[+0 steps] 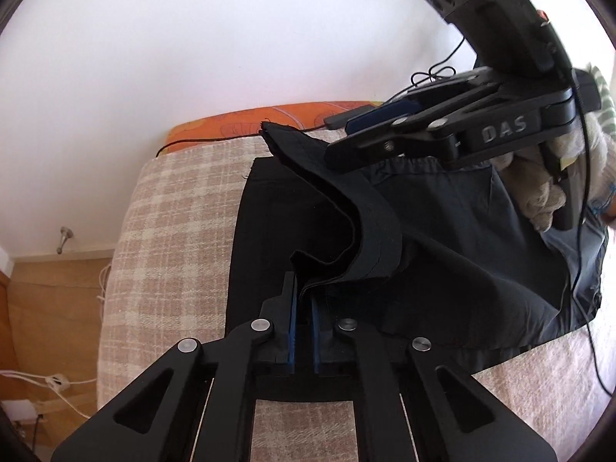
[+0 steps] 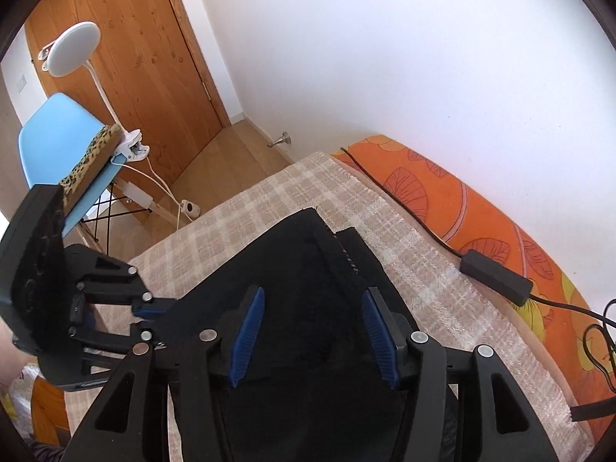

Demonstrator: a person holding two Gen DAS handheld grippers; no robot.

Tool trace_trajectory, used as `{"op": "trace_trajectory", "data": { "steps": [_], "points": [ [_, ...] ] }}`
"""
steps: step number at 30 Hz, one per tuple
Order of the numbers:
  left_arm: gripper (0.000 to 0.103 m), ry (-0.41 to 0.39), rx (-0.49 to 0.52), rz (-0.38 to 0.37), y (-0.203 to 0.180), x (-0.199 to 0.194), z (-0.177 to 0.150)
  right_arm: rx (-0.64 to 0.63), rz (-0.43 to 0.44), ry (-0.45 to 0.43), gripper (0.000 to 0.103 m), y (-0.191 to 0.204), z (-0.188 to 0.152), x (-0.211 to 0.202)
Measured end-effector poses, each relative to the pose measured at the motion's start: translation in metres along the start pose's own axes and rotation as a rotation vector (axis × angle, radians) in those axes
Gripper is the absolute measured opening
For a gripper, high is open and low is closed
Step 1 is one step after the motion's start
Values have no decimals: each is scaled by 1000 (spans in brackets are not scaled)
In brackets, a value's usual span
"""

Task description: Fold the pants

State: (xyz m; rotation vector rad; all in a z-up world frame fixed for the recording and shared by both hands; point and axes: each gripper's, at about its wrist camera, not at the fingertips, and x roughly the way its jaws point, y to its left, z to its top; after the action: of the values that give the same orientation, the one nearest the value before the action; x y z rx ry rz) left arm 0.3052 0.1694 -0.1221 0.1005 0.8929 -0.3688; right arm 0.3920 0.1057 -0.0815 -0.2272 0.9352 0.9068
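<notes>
Lying across a checked blanket (image 1: 169,231) on a bed, the black pants (image 1: 442,269) are spread with one part flat on the blanket and another part lifted off it. A thick folded band of the dark cloth is pinched between the blue pads of the left gripper (image 1: 303,308), whose jaws are clamped tight on the pants; from that grip the band rises and curls away toward the far end of the bed. In the left wrist view the right gripper (image 1: 338,131) is seen above and to the right of the raised cloth, held by a hand in a pale knitted glove (image 1: 546,188), with its fingers pointing left over the pants. In the right wrist view the blue pads (image 2: 248,335) of the right gripper (image 2: 313,337) are spread wide apart with only dark cloth seen beneath and between them, so the jaws are released and nothing is gripped. The left gripper (image 2: 150,317) is seen in that view at the left edge, closed on the edge of the pants (image 2: 300,269). An orange patterned sheet (image 2: 492,208) is uncovered along the wall side of the bed, and a black power brick (image 2: 496,277) with its cable lies on the blanket's border there. Beyond the bed a blue chair (image 2: 57,131) carries a leopard-print cushion (image 2: 92,158), a white clip lamp (image 2: 75,48) is fastened beside it, and a wooden door (image 2: 142,57) stands behind.
</notes>
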Motion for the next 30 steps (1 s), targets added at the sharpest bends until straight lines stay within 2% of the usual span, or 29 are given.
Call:
{"op": "trace_trajectory", "data": {
  "steps": [1, 3, 4, 6, 8, 10, 13, 16, 17, 18, 20, 21, 23, 25, 30],
  "points": [
    [4, -9, -30, -23, 3, -7, 1, 9, 7, 3, 54, -1, 2, 5],
    [4, -30, -56, -50, 6, -23, 4, 29, 42, 7, 36, -4, 4, 14],
    [4, -37, -54, -45, 5, -31, 6, 30, 41, 9, 33, -3, 6, 18],
    [4, -36, -77, -61, 6, -45, 9, 0, 12, 3, 13, 1, 9, 21],
    [4, -17, -108, -95, 8, -56, 11, -33, -37, -15, 4, 5, 13, 21],
    [4, 58, -128, -31, 12, -53, 9, -37, -78, -27, 1, 6, 15, 20],
    [4, 154, -155, 33, 20, -37, -2, -25, -84, -39, 1, 5, 20, 23],
    [5, 180, -112, 112, 17, -26, -12, -20, -75, -38, 1, 9, 22, 28],
    [5, 178, -118, 110, 18, -24, -14, -19, -64, -29, 2, 10, 22, 29],
    [10, 183, -125, 132, 20, -21, -15, -19, -75, -22, 10, 12, 21, 29],
    [12, 185, -94, 255, 24, -12, -16, -32, -110, -39, 22, 12, 17, 21],
    [13, 191, -91, 293, 29, -9, -16, -27, -121, -40, 22, 10, 15, 15],
    [13, 184, -126, 290, 39, -9, -16, 9, -108, -68, 22, 2, 7, -5],
    [13, 148, -173, 287, 45, -18, -17, 42, -130, -99, 26, -6, -5, -33],
    [13, 64, -174, 267, 24, -45, -12, 45, -219, -160, 29, -12, -48, -112]
  ]
}}
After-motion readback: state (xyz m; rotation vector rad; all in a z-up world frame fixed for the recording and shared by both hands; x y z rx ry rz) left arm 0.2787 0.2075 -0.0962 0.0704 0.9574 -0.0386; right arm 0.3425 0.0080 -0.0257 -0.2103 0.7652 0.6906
